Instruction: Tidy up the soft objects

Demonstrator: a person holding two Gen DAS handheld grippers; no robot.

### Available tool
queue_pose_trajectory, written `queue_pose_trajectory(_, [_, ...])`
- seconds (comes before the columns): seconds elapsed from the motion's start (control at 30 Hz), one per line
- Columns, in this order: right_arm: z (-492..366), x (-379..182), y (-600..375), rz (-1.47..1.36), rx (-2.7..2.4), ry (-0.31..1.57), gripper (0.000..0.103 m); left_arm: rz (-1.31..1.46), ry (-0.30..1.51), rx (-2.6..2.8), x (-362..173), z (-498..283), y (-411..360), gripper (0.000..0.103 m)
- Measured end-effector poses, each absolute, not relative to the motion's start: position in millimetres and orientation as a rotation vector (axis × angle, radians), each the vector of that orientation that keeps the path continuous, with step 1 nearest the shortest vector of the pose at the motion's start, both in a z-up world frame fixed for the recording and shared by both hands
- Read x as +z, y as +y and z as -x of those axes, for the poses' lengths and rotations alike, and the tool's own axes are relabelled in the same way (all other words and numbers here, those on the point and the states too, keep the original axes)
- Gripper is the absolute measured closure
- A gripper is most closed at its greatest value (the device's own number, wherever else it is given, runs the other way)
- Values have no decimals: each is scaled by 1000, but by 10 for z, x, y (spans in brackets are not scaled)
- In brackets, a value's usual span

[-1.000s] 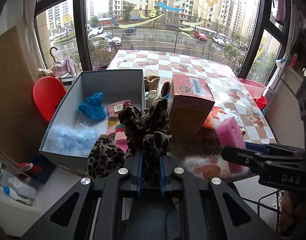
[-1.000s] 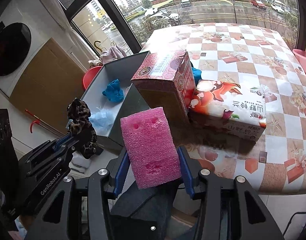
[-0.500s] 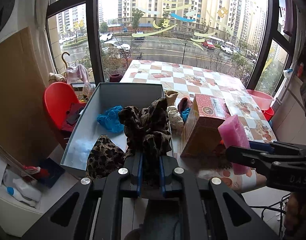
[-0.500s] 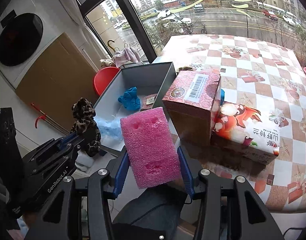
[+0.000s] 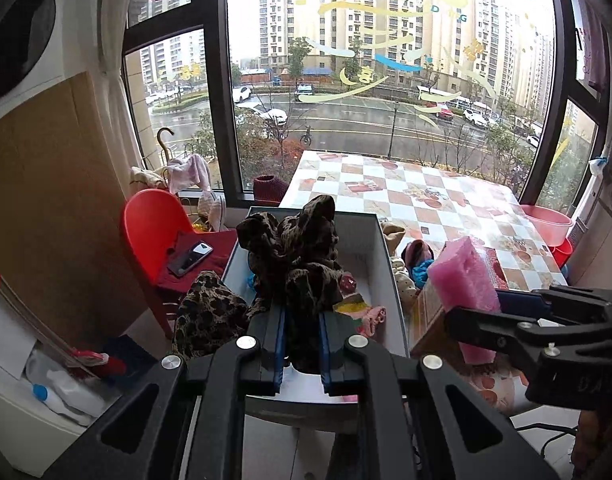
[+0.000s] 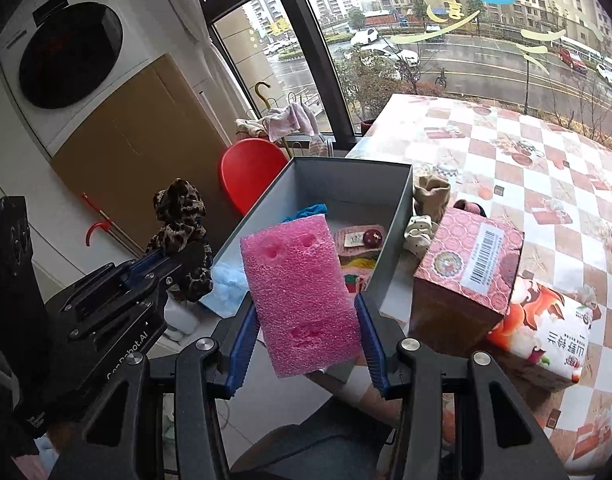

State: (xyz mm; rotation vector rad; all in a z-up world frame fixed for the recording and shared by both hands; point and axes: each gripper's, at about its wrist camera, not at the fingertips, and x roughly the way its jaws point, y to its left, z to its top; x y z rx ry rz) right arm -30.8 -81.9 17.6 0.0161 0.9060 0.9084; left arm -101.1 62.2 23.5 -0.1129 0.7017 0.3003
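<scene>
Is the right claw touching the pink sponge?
Touching. In the right wrist view, the right claw presses both blue pads against the sides of the pink sponge.

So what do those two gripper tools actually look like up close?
Both are matte black plastic frames with silver screw heads. Each gripper has two flat fingers lined with ribbed blue pads. The left gripper carries white "GenRobot.AI" lettering on its side; the right gripper looks the same build.

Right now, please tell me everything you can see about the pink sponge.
The pink sponge is a rectangular block of coarse, porous foam with several shallow dents in its broad face. It stands nearly upright, tilted slightly, clamped at its lower sides between the blue pads of the right gripper. It is held in the air in front of the open grey box, touching nothing else.
</scene>
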Motion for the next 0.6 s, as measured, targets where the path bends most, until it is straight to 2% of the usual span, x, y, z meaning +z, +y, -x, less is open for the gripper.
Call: queue_pose_trajectory(0.6, [-45,140,-375,4,937,935,54,113,720,338,195,782,933,88])
